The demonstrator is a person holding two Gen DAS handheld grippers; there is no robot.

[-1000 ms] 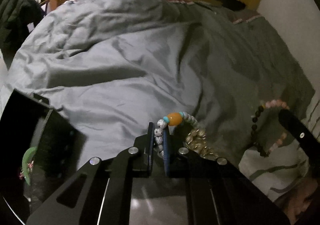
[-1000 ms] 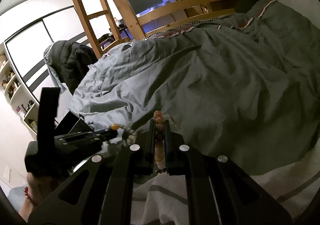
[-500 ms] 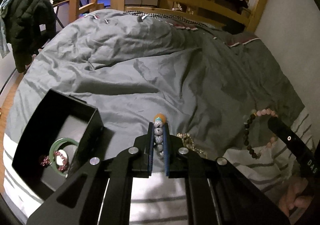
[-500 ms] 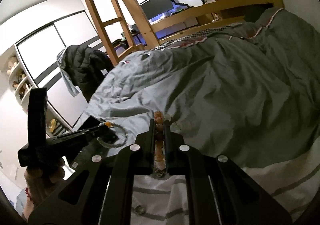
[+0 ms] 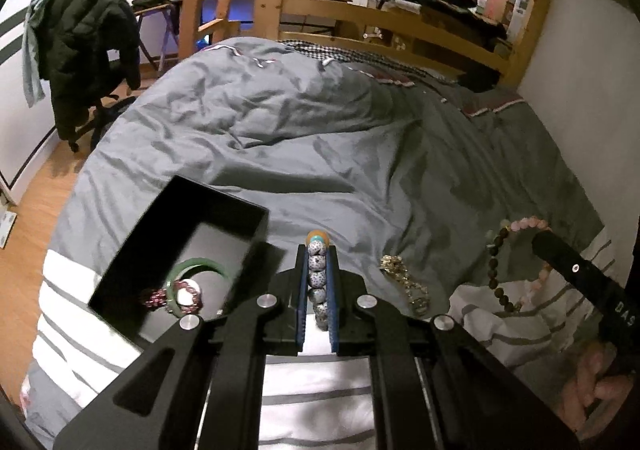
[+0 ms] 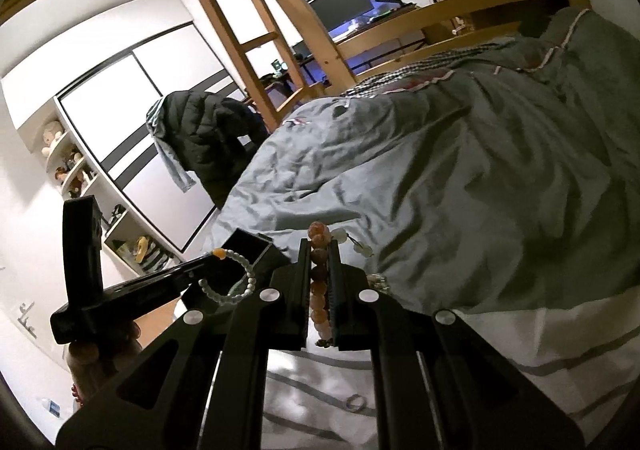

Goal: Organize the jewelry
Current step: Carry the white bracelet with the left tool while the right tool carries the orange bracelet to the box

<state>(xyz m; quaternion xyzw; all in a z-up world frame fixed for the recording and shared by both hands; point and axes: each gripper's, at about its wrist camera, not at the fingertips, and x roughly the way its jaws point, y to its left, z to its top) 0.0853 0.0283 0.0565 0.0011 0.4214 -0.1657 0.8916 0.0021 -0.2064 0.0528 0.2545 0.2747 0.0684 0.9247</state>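
Bedroom; a wooden bunk frame (image 5: 384, 16) and ladder (image 6: 240, 30) are seen behind a bed covered by a rumpled grey duvet (image 5: 320, 138), with a white striped sheet (image 5: 312, 394) below the claws. A dark jacket (image 5: 80, 42) is draped over a chair, far ahead and to the left of the left claw.

An open black box (image 5: 208, 210) is set on the duvet just ahead-left of the left claw (image 5: 317, 290). Inside it a green bangle (image 5: 192, 264) and a dark red bead bracelet (image 5: 168, 296) are lying together.

The left claw is pressed onto a speckled white bead bracelet (image 5: 316, 278), whose orange bead (image 5: 317, 237) is showing past the fingertips. In the right wrist view, this bracelet is seen hanging as a loop from that claw, left of the right claw.

The right claw (image 6: 319, 286) is pinched on a pink and brown bead bracelet (image 6: 319, 290); pale beads (image 6: 352, 240) trail off its tip to the right. From the left wrist view, it is seen dangling above the sheet, to the right of the left claw.

A gold chain (image 5: 404, 282) is lying on the duvet just right of the left claw. A small ring (image 6: 356, 403) is resting on the sheet beneath the right claw.
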